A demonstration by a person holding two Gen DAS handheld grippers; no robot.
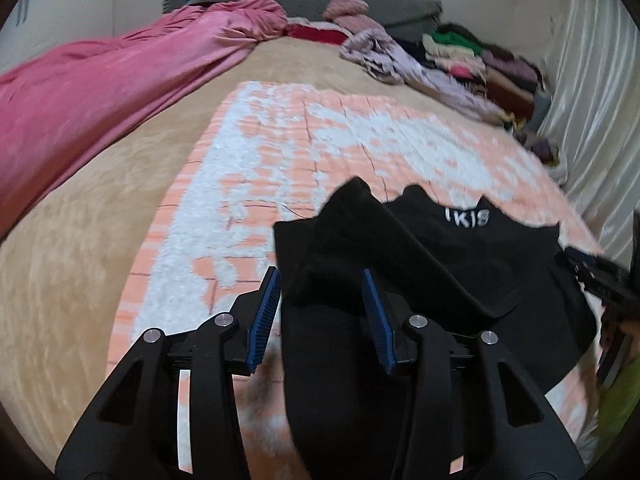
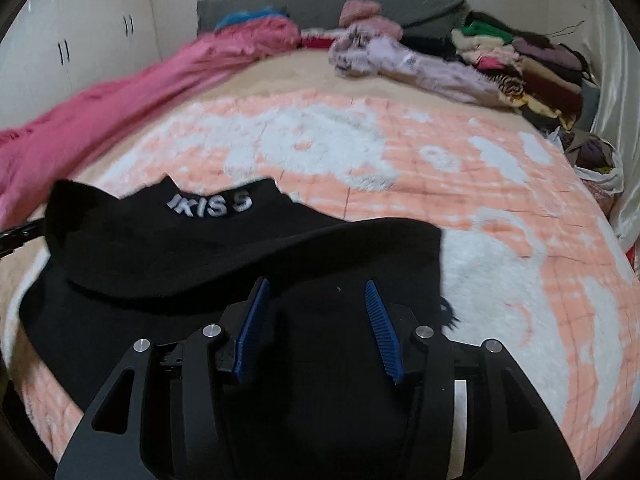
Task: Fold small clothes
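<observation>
Under me spreads the bed (image 2: 280, 76), its beige cover running back to a grey headboard (image 2: 320, 4). Over the near half lies a peach-and-white blanket (image 2: 500, 184), fuzzy and squared with thin lines. Along the far left edge stretches a long pink quilt (image 1: 100, 92), bunched at the headboard end. At the far right, against a pale curtain (image 1: 592, 80), sits a heap of mixed clothes (image 2: 520, 68), with a lilac garment (image 2: 420, 66) sprawled in front of it.

The black garment (image 2: 200, 264) I am folding lies on the near part of the blanket, partly doubled over, one flap on top of the rest, its band with white letters (image 2: 210, 206) turned toward the headboard.

My left jaws (image 1: 320, 284) stand parted, blue pads either side of a raised fold of the black cloth; the cloth sits between them and I cannot see either pad pressing it, though the picture is blurred. My right jaws (image 2: 318, 296) are likewise apart, poised over the garment's near right part, the cloth below them and not pinched. In the left view my right tool shows at the right edge, beside the garment's hem
</observation>
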